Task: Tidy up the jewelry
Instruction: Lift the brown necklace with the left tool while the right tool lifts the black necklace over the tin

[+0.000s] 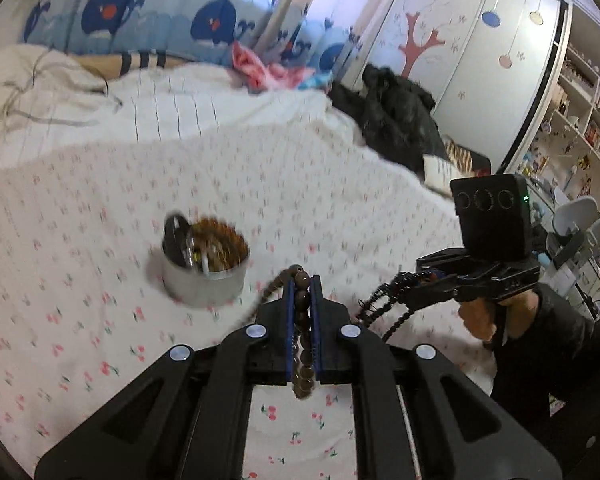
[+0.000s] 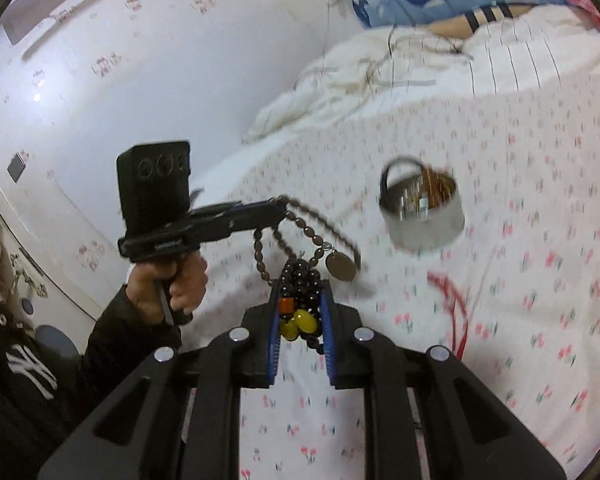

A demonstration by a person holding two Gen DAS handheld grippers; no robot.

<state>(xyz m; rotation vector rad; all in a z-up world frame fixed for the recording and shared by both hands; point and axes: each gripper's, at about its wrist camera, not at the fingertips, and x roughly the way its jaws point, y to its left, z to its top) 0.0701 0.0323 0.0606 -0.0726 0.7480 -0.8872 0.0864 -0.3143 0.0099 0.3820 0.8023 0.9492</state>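
Brown bead strand (image 1: 303, 320) clamped in left jaws | black bead bracelet (image 2: 300, 284) clamped in right jaws

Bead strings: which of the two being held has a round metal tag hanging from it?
The brown bead string clamped in the left hand-held gripper carries the metal tag; the black bead string in the right hand-held gripper has yellow beads instead.

Both fisheye views are evenly and fairly brightly lit by soft, cool indoor light, with a pale violet cast at 12 o'clock in the left wrist view. Motion blur smears the metal tin (image 1: 205, 268) and the cherry-print bedsheet (image 1: 80, 208), most strongly toward 3 o'clock in the right wrist view. Straight lines bow near the rims, and dark vignette corners frame each picture. The wall (image 2: 112, 64) at 10 o'clock looks washed out. Shadows are faint.
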